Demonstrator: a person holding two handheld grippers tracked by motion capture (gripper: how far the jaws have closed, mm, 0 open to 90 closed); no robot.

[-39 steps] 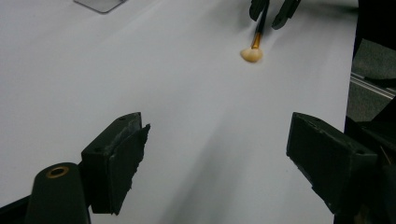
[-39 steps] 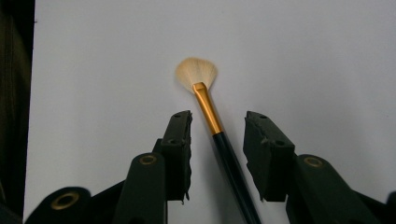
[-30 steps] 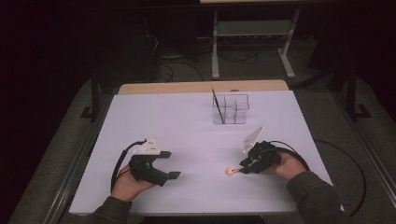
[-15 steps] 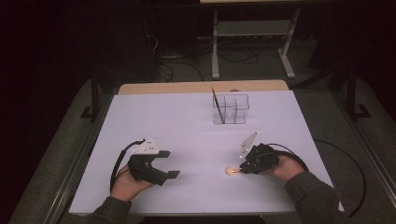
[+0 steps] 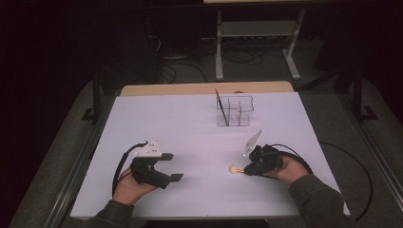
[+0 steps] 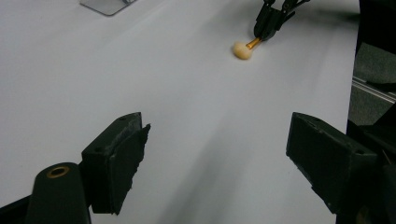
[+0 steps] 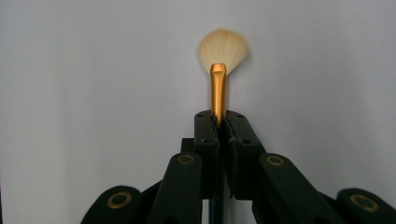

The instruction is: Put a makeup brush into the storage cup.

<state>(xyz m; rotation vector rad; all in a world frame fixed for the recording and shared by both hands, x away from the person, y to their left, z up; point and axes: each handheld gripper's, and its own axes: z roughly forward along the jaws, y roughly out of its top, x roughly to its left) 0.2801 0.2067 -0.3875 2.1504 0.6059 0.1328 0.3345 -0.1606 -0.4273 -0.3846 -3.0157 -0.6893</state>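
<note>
Two grippers were on the white table (image 5: 190, 128), one in each hand. The right gripper (image 5: 245, 170) sat low at the near right, its jaws clamped tight on the gold ferrule of a small makeup brush (image 7: 218, 70). Those jaws had just been closing, with the brush between them. In the right gripper view the pads met on the gold metal part, and the cream fan of bristles stuck out past the tips against the table. The handle behind the jaws was hidden. In the high view the pale bristle head (image 5: 233, 169) showed just left of the right gripper's tips, low over or on the table; contact could not be told. The left gripper view caught the same brush (image 6: 243, 49) far off near its top edge, with the right gripper (image 6: 264, 33) pinching it from behind.

The left gripper (image 5: 172, 166) was at the near left, well apart from the brush, jaws spread wide with nothing between them. In its own view both black pads (image 6: 120, 161) stood far apart over bare table.

A clear acrylic organizer (image 5: 234, 111) stood toward the far side of the table, well apart from both grippers. A thin dark stick-like item (image 5: 221, 107) leaned in its left compartment; what kind could not be told. The person's dark sleeve (image 5: 318, 199) came in at the lower right.
</note>
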